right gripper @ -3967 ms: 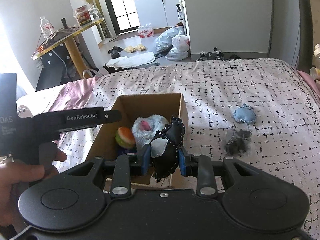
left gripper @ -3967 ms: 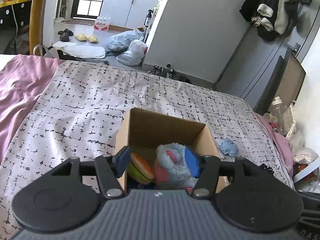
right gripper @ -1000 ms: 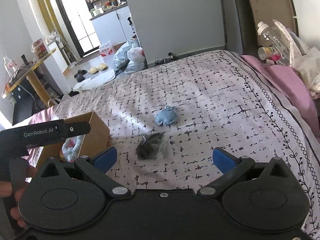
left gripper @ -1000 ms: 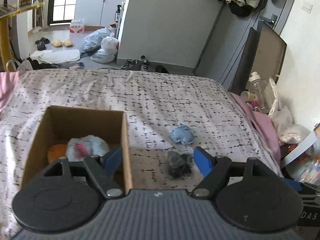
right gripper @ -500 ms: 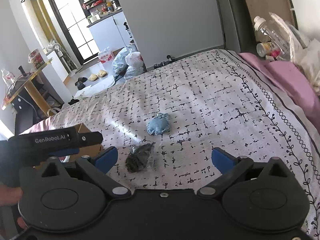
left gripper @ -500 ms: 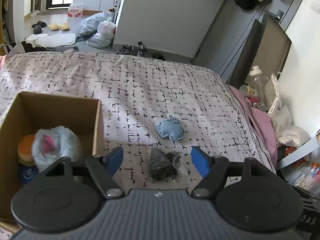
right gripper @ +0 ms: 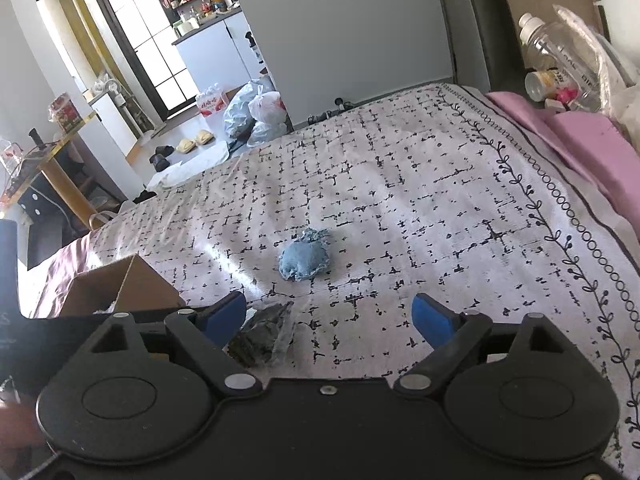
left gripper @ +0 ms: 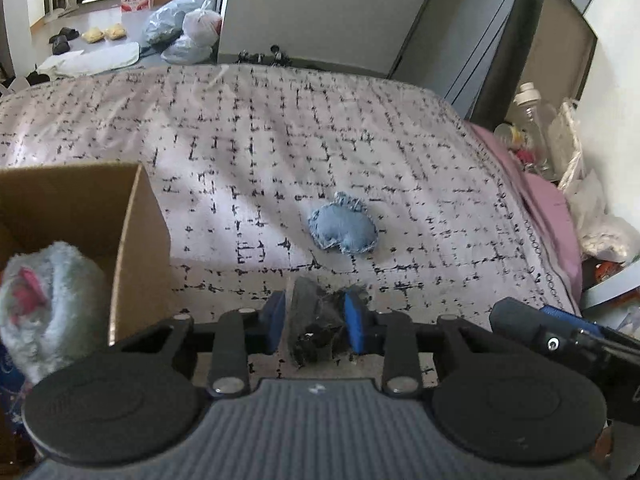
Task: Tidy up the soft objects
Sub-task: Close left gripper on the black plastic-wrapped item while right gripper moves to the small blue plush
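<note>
Swung from the box (left gripper: 132, 240), my left gripper (left gripper: 316, 320) is closing on the dark bundle (left gripper: 316, 328); crinkly wrapping may slip free.

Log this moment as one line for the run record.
left claw: closing on dark bag | right claw: closing, empty | blue denim pouch: on bedspread | box: holds plush

On the bedspread (left gripper: 280, 152) in front of me, the box (left gripper: 136, 240) sits to the left with a plush toy (left gripper: 44, 304) inside it. Right of the box lies a small bag (left gripper: 316, 328), between my left gripper's (left gripper: 316, 320) closing pads. Just beyond it rests a little cushion (left gripper: 344, 230). My right gripper (right gripper: 330, 320) hangs to the right of the bag, its jaws closing with nothing between them.
</note>
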`<state>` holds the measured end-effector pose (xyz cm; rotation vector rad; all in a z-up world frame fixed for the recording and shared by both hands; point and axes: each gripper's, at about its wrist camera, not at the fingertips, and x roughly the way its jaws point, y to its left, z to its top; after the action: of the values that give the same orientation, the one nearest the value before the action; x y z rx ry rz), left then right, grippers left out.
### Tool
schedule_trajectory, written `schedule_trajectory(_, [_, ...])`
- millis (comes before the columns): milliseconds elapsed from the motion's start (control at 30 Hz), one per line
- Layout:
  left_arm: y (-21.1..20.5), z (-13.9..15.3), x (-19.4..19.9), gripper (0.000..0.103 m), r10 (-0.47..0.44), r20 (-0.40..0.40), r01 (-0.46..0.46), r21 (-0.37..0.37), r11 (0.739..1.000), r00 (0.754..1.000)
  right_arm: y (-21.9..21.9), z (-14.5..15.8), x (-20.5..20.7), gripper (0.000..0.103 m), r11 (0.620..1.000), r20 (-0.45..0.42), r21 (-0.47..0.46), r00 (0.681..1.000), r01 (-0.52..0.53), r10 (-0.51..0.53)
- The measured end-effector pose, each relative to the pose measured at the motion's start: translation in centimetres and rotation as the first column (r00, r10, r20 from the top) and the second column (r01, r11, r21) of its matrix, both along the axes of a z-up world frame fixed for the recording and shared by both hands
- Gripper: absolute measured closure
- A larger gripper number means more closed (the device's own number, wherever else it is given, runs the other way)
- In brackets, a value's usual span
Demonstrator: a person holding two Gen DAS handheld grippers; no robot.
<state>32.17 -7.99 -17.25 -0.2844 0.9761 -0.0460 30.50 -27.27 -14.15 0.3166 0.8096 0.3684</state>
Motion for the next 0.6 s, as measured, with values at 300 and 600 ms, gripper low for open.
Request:
schedule_trajectory(300, [-0.6, -2.5, 2.1, 0.071, -0.007, -0.069, 0.004, -0.043, 0.999, 0.998, 0.0, -1.8, 2.0, 0.014, 1.0, -0.032, 0.004, 0.999, -0.003, 0.003])
schedule_trajectory(600, [-1.2, -4.1, 2.8, 0.055, -0.005, -0.101, 0.003, -0.018, 1.0, 0.995, -0.2, -3.2, 2.5, 0.014, 1.0, -0.062, 0.013, 0.998, -0.006, 0.006])
